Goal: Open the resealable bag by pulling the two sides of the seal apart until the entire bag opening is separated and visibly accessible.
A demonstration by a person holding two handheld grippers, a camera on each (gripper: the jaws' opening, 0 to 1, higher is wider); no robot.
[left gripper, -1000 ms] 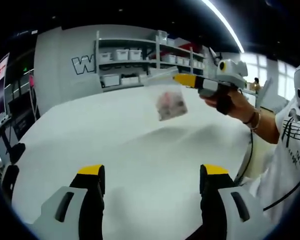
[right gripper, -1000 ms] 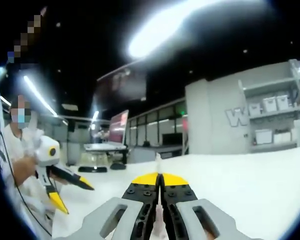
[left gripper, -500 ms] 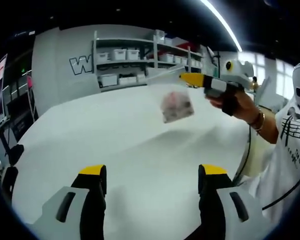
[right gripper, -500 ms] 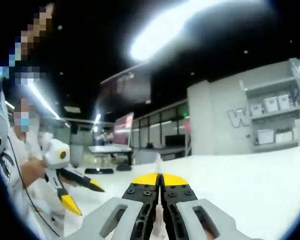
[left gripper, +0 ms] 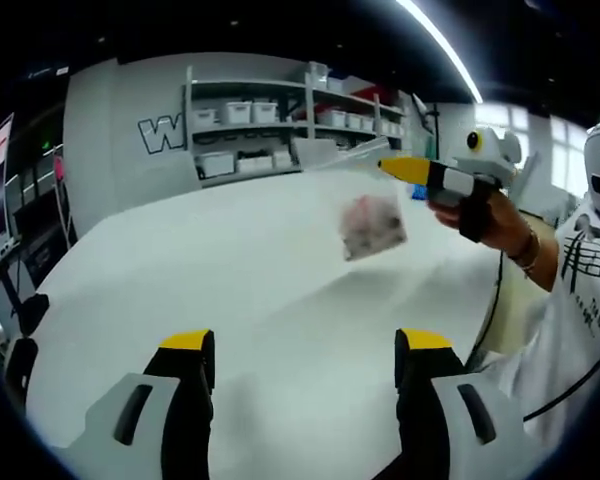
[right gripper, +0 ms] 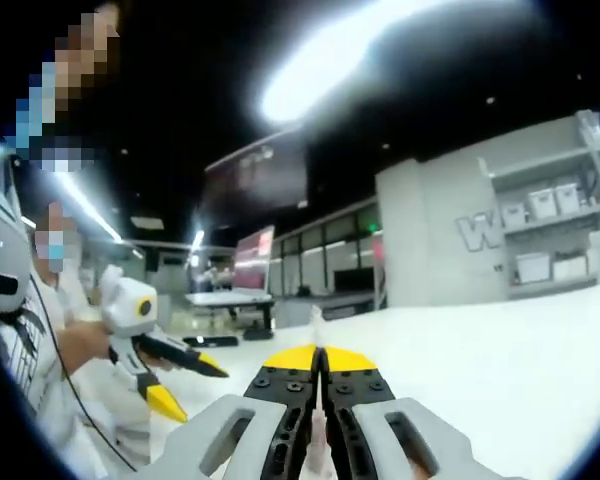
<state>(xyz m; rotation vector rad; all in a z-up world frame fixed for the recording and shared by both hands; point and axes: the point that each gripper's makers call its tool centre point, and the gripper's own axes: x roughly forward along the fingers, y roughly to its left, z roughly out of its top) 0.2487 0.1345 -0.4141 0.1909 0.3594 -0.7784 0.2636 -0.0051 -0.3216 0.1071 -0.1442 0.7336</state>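
Across the lower half of the left gripper view we see a broad white table (left gripper: 230, 290), and in the upper middle a shelf (left gripper: 280, 125) against the grey wall carrying white bins (left gripper: 220, 160) whose contents we cannot make out. At the right edge stands a person (left gripper: 580, 290) in a white printed shirt. The right gripper (left gripper: 385, 163) reaches in from the upper right, its yellow-tipped jaws pressed together on the top edge of the bag (left gripper: 370, 222), which hangs clear above the table just right of centre. The bag is transparent with something pinkish and blurred inside; whether its seal is parted we cannot tell. The left gripper (left gripper: 302, 352) rises from the bottom of that view with jaws wide apart, holding nothing, well short of the bag.

In the right gripper view we see its own jaws closed at bottom centre (right gripper: 320, 358), a thin sliver of clear film standing up between the tips. That view also shows the left gripper (right gripper: 195, 385) at lower left, jaws spread, and a red-lit monitor (right gripper: 250, 262) behind.
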